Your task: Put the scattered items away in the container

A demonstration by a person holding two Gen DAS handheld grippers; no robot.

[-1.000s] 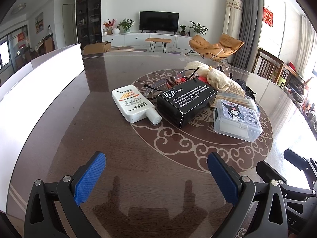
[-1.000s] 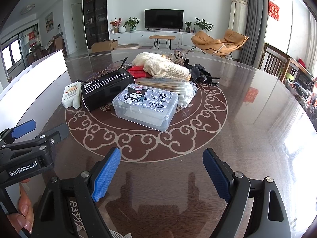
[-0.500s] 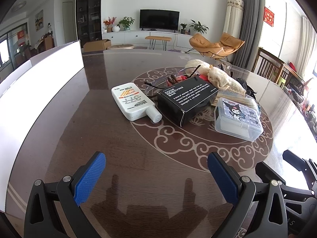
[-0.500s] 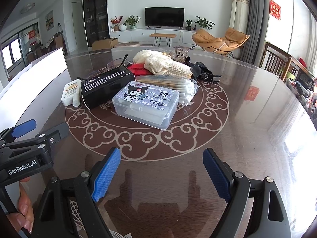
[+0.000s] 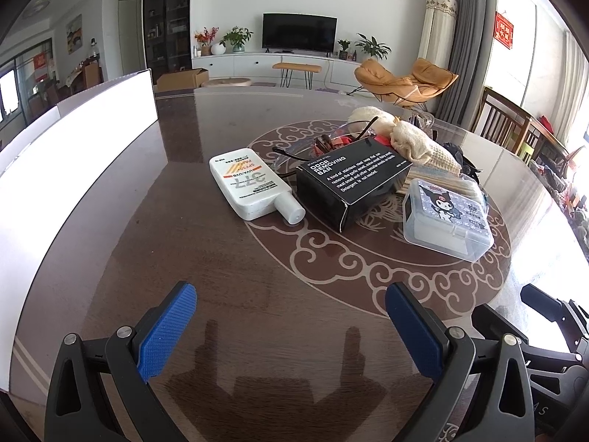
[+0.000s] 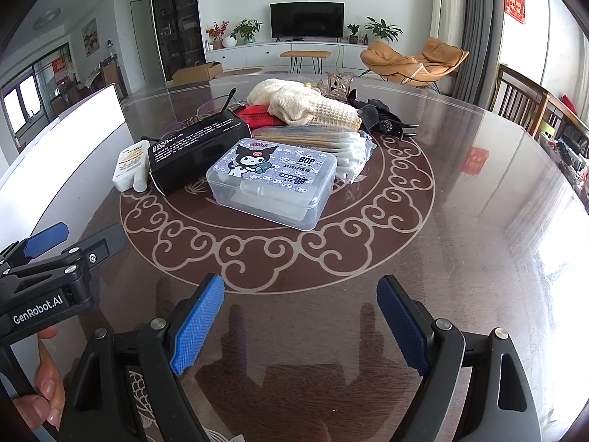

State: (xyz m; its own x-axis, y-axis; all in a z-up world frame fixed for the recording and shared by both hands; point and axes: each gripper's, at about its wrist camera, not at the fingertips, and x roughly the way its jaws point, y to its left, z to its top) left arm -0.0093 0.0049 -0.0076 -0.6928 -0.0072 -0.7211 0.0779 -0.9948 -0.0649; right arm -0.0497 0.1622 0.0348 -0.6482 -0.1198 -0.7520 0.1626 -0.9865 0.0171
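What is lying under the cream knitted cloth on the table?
Under the cream knitted cloth a flat red item sticks out, and a clear bag of cotton swabs lies at its front edge. The rest is covered.

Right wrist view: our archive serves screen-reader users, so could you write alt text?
The open right gripper hovers over a glossy brown table, empty, facing a clear cartoon-printed box. Behind it lie a black carton, white bottle and cream cloth.

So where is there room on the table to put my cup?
Bare table lies right of the clear plastic box, and between the open grippers and the pile. It is crowded in the middle, around the black box and white bottle.
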